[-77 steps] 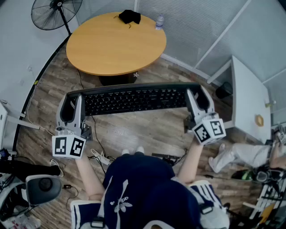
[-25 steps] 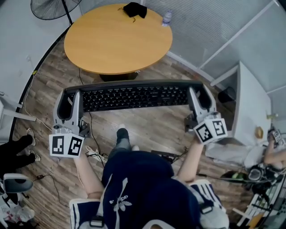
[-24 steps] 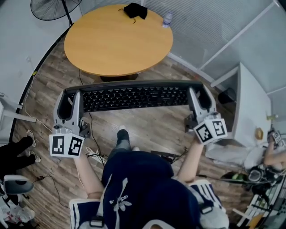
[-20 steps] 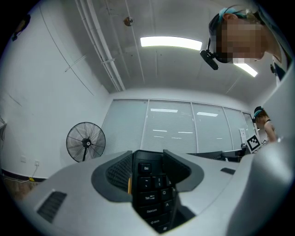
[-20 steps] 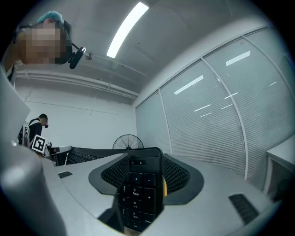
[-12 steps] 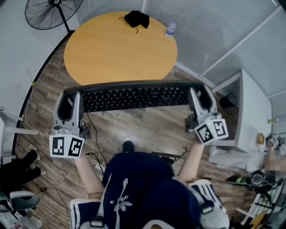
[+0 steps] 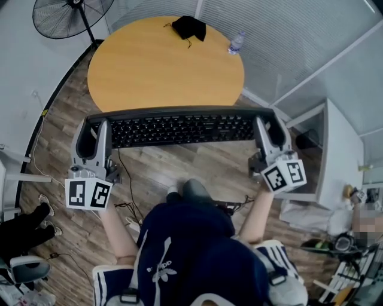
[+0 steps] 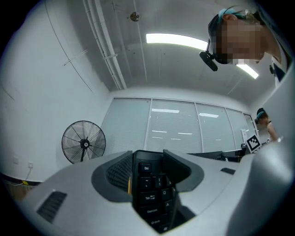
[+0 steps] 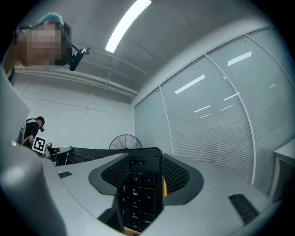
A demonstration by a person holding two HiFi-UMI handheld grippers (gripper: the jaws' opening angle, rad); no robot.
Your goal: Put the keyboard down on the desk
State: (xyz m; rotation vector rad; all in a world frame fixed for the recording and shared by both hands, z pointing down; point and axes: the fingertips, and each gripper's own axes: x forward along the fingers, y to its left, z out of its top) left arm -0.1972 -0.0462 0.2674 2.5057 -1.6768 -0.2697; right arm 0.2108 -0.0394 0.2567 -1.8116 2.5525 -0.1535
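Observation:
A long black keyboard (image 7: 179, 128) hangs level in the air over the wood floor, its far edge at the near rim of the round wooden table (image 7: 161, 66). My left gripper (image 7: 96, 127) is shut on the keyboard's left end, my right gripper (image 7: 268, 124) on its right end. In the left gripper view the jaws of the left gripper (image 8: 150, 170) clamp the Esc-key end of the keyboard (image 8: 151, 196). In the right gripper view the right gripper (image 9: 143, 170) clamps the number-pad end of the keyboard (image 9: 137, 193).
A black cloth (image 7: 188, 27) and a water bottle (image 7: 236, 43) lie at the table's far side. A standing fan (image 7: 72, 15) is at the back left. A white desk (image 7: 338, 155) stands to the right. Cables (image 7: 128, 209) trail on the floor.
The person has stepped toward the round table, which now sits closer to the keyboard's far edge. Both grippers hold the keyboard as before.

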